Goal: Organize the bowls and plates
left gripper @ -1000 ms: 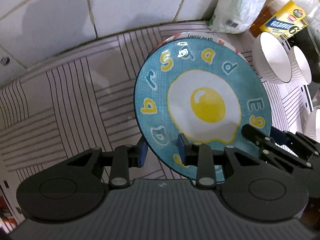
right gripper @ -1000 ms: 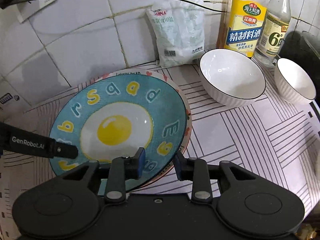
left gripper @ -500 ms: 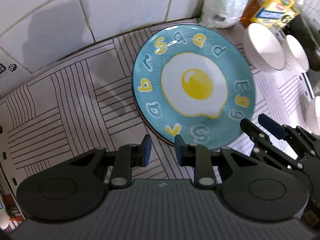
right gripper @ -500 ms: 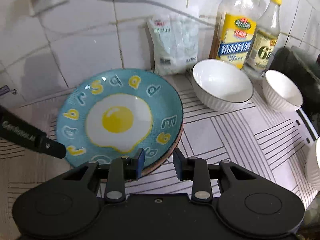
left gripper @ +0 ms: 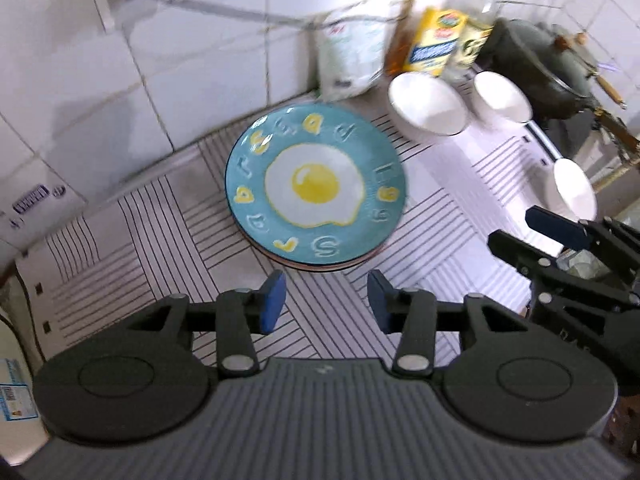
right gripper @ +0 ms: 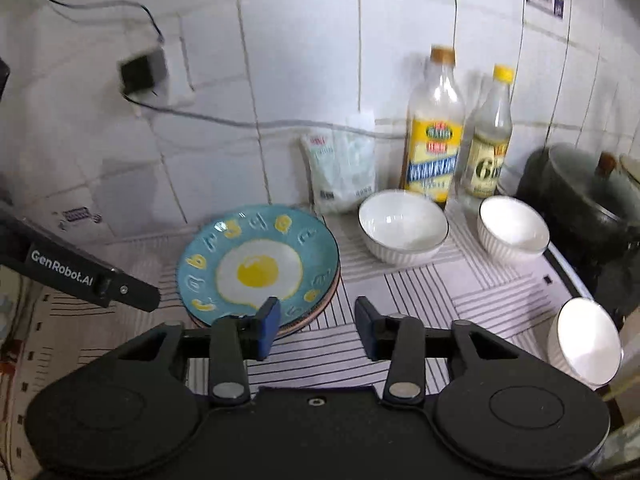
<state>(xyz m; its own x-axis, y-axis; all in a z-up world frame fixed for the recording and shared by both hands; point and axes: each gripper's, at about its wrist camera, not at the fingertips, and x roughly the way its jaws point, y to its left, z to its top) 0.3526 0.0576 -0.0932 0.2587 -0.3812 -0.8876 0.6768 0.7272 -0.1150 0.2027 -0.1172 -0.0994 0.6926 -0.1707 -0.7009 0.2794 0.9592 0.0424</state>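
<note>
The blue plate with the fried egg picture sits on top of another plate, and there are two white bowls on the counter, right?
Not quite: there are three white bowls, not two. The right wrist view shows a large white bowl, a smaller white bowl beside it, and a third white bowl nearer the camera. The blue fried-egg plate does sit on another plate.

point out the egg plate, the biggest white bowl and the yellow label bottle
egg plate (right gripper: pixel 258 268): right wrist view, on the yellow yolk at its centre
biggest white bowl (right gripper: pixel 402 224): right wrist view, on its white inside
yellow label bottle (right gripper: pixel 434 156): right wrist view, on the label
</note>
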